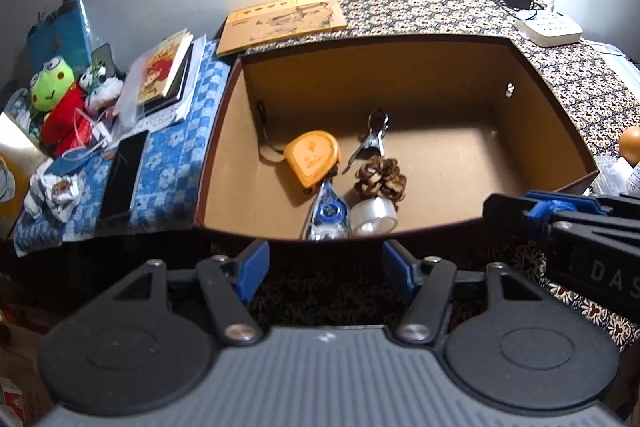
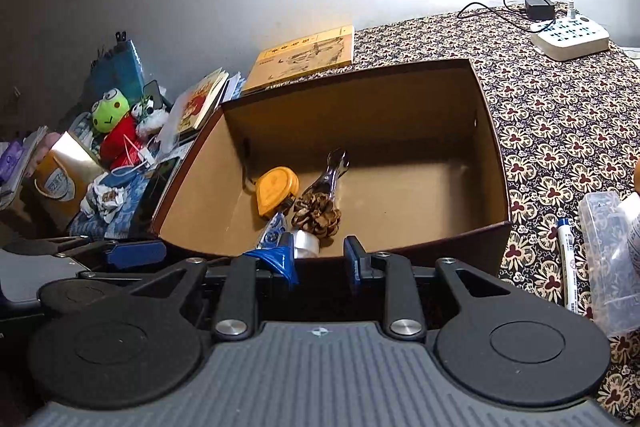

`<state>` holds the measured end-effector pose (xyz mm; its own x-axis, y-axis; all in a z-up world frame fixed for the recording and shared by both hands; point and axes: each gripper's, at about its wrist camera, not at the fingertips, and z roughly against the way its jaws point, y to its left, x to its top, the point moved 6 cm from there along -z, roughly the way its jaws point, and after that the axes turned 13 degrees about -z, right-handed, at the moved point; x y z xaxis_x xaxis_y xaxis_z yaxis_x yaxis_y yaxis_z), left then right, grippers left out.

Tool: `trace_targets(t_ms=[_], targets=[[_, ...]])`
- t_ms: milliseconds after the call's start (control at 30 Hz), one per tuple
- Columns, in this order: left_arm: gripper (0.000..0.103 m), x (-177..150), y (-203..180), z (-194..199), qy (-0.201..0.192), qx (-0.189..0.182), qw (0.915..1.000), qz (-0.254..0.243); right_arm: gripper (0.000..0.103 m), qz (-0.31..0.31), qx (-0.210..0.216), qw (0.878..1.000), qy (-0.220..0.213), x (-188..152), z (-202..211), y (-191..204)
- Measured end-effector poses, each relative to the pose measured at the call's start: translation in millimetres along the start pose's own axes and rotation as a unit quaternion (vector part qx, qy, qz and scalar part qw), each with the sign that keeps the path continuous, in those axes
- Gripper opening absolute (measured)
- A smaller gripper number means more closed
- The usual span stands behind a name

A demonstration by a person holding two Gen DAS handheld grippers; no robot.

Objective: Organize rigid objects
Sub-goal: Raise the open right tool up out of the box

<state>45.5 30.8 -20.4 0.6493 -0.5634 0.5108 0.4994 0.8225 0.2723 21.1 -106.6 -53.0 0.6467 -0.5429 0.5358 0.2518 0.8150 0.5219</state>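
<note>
A brown cardboard box (image 1: pixel 536 95) sits open on the worktop (image 2: pixel 560 131), which is covered with a dark flowered cloth. Inside it, bunched toward the near left part of the floor, lie an orange tape measure (image 1: pixel 313 157), a metal clip (image 1: pixel 374 137), a pine cone (image 1: pixel 379 181), a roll of clear tape (image 1: pixel 373 215) and a blue-and-white correction tape dispenser (image 1: pixel 328 215). The pine cone touches the roll of tape, and the dispenser lies just beside both, its tip toward the tape measure.

Both grippers hang just in front of the box's near wall, side by side. The left gripper (image 1: pixel 325 269) has its blue fingers (image 1: pixel 254 269) spread wide with nothing between them. The right gripper (image 2: pixel 320 261) is also parted and holds nothing; its left finger pad looks ragged.

To the right of the box, on the cloth, lie a marker pen (image 2: pixel 567 259) and a clear plastic case (image 2: pixel 608 259). Further back stands a white power strip (image 2: pixel 570 37) with a black adapter (image 2: pixel 540 9) and cables near it. Behind the box a yellow book (image 1: pixel 282 21) lies flat. The left side is crowded: a blue checked cloth (image 1: pixel 176 147) carrying a phone (image 1: pixel 124 179), a stack of books (image 1: pixel 168 71), a green frog plush (image 1: pixel 54 95) in red, and crumpled paper (image 1: pixel 54 193).
</note>
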Motion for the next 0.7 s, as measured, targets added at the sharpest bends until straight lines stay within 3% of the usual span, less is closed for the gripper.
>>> trace_targets(t_ms=[700], targets=[[0.066,-46.1,-15.9,-48.6,0.114,-0.024,0.9932,0.006,0.01,-0.02,-0.053,0.993,0.103,-29.2,-26.6,-19.7]])
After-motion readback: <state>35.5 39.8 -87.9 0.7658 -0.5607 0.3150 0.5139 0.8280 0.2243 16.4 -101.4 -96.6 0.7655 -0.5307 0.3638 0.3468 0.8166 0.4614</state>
